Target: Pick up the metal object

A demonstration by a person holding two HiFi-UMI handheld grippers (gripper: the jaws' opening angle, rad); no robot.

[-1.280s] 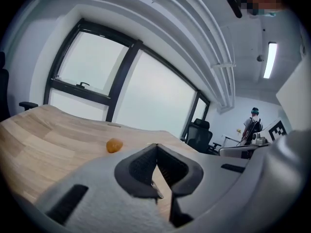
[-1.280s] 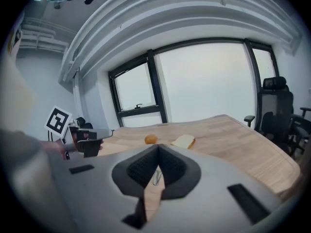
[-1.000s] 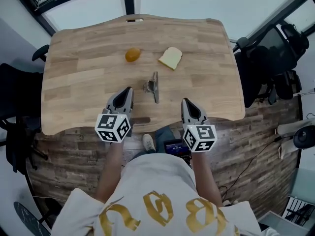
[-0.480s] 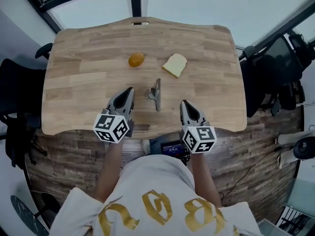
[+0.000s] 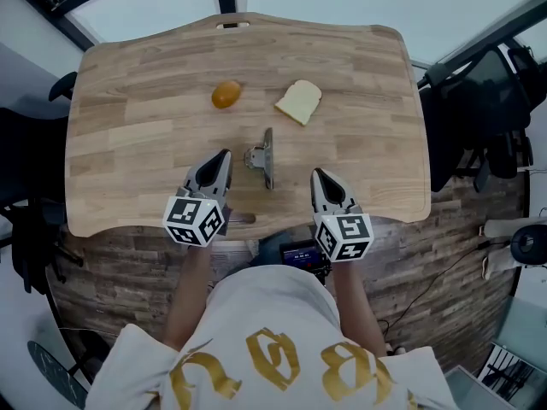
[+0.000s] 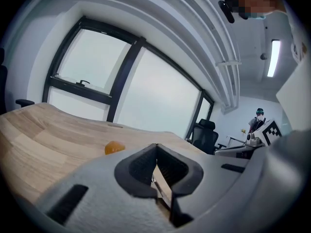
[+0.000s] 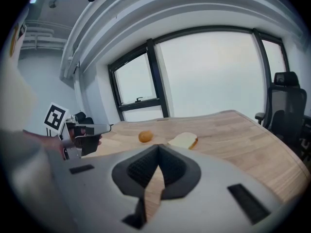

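The metal object, a small clamp-like piece with a long flat bar, lies on the wooden table near the front middle. My left gripper hovers just left of it, jaws shut and empty, as the left gripper view also shows. My right gripper hangs to the object's right, a little nearer the table edge, also shut on nothing. Neither gripper touches the object.
An orange round thing and a slice of bread lie farther back on the table. Black office chairs stand at the right and at the left. In the right gripper view the left gripper shows at the left.
Both grippers have edged a little farther over the table's near edge and sunk slightly. Their jaws stay closed. The things on the table have not moved.
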